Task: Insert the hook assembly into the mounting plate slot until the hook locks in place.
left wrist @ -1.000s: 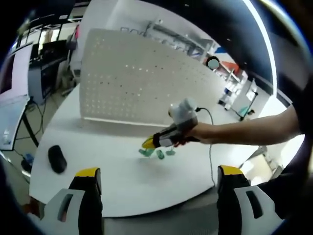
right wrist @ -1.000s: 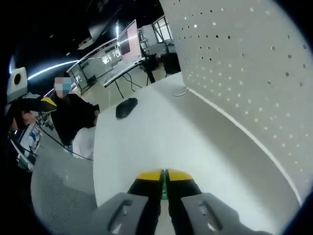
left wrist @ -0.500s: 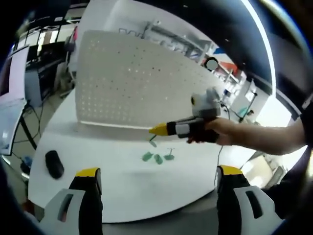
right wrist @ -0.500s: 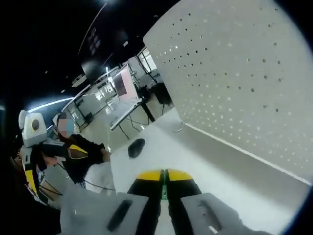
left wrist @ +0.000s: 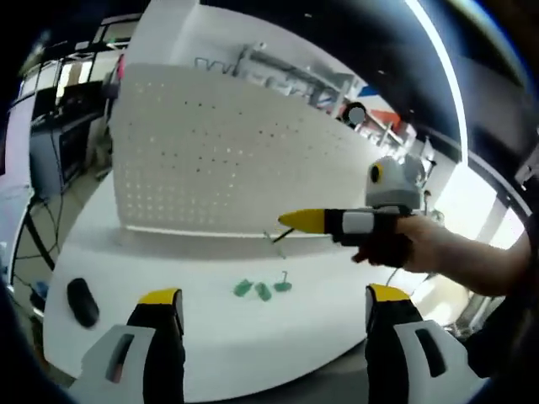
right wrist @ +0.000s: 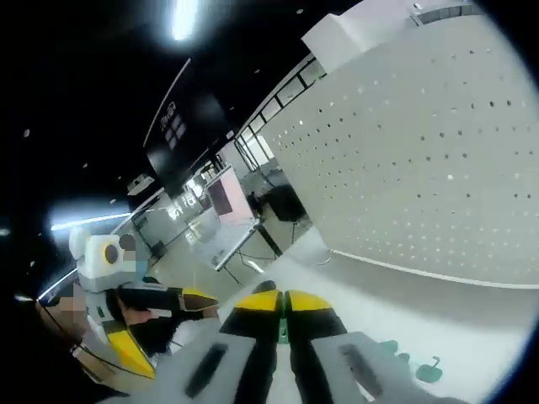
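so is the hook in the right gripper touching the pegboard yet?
Apart. Left gripper view shows the hook at the right gripper tip, well short of the pegboard.

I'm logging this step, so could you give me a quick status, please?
Right gripper shut on a green hook, lifted near the pegboard. Left gripper open, empty. Three hooks left on the table. Path clear.

White pegboard [left wrist: 219, 160] showing a regular dot grid of small dark holes, standing on a plain white table [left wrist: 210, 328]. Hooks [left wrist: 263, 289] showing teal green; a mouse [left wrist: 82, 301] near the table's left edge showing black. Both gripper bodies reading grey-white with black jaws and yellow tips: left gripper [left wrist: 265, 303], right gripper [right wrist: 282, 300].
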